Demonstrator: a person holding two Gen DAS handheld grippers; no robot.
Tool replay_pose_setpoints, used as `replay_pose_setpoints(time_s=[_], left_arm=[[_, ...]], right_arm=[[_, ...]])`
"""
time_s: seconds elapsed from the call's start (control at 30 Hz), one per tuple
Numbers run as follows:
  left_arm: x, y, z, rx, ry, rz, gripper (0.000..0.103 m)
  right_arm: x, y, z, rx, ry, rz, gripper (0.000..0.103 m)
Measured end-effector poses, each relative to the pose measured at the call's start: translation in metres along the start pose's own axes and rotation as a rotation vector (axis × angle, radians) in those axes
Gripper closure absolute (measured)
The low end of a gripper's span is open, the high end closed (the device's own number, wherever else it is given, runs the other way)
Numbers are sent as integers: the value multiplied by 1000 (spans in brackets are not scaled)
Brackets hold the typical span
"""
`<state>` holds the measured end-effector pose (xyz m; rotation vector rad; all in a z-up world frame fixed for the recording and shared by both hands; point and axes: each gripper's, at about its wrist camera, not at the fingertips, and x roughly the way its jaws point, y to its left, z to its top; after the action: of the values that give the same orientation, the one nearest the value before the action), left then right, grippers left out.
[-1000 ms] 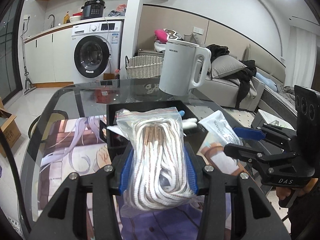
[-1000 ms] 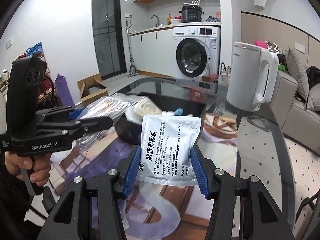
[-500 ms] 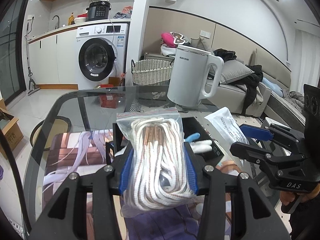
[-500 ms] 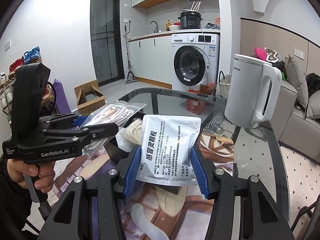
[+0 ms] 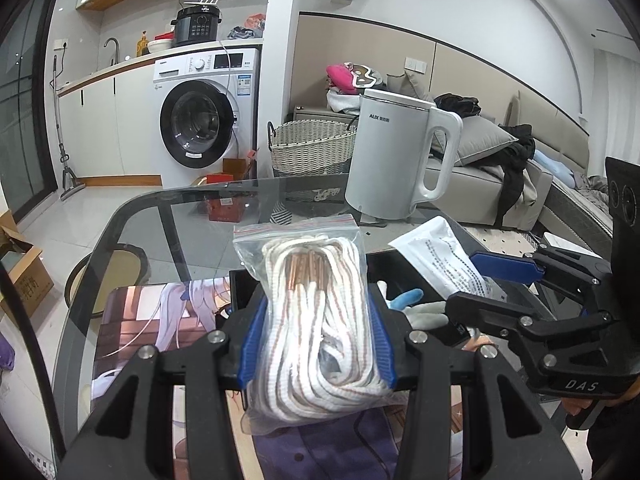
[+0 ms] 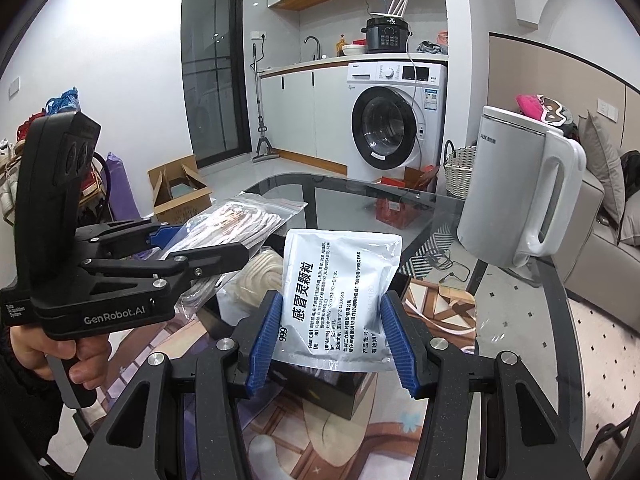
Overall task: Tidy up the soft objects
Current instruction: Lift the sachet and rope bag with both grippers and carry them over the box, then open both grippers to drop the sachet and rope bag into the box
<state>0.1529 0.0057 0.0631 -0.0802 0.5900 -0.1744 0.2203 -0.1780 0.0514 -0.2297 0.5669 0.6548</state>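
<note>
While the left hand-held gripper [image 5: 318,340] clamps bagged rope [image 5: 316,312], the right [image 6: 332,340] pinches a sachet [image 6: 336,296].

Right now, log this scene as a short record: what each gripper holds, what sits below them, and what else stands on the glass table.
left gripper: shut on clear zip bag of white rope
right gripper: shut on silver foil sachet with black print
below them: black open box on a printed mat
in box: pale soft items, partly hidden
table: dark glass, rounded edge
also on table: white electric kettle
</note>
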Motion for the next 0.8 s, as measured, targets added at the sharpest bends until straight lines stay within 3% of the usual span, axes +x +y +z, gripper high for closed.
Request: replay_pose_setpoints(time_s=[0.8], left_arm=[[27, 0, 0, 26, 35, 9, 58]], right_arm=[[71, 2, 8, -28, 121, 14, 52]])
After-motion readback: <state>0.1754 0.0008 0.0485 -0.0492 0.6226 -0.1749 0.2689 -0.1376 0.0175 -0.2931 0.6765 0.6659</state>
